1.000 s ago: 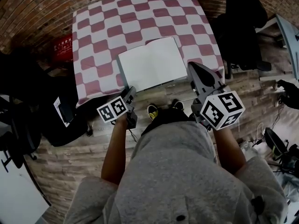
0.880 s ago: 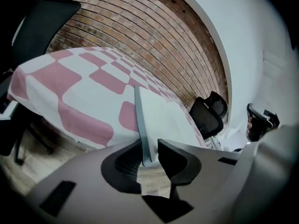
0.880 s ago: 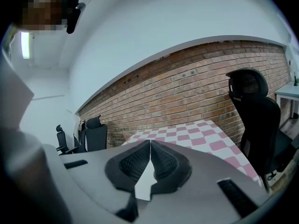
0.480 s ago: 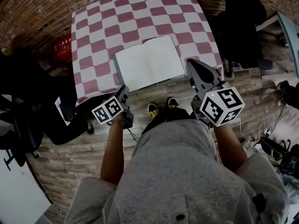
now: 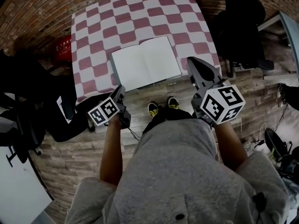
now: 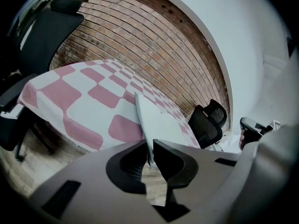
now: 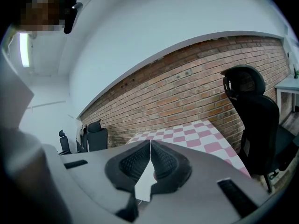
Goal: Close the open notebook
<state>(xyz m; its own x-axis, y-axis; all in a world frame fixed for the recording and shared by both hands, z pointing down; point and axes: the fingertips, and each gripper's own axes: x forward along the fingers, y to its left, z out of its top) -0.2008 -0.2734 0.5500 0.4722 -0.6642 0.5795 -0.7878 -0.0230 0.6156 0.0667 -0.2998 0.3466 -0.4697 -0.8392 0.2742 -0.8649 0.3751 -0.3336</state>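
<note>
- Notebook [image 5: 145, 62]: open on the checked table [image 5: 93, 36], its near-left corner at the fingertips of the left gripper [image 6: 150, 146].
- Left gripper: jaws just closed to a slit, seemingly pinching the notebook's edge.
- Right gripper [image 7: 150, 143]: jaws together, empty, with the notebook just beside its tips.

The tablecloth [image 5: 96, 36] is pink-and-white checks, the notebook [image 5: 145, 62] plain white, the chair [image 5: 240, 22] black, the wall [image 6: 140, 36] red brick.

White lettering on the red box [image 5: 62, 47] is too small to read; nothing else legible.
</note>
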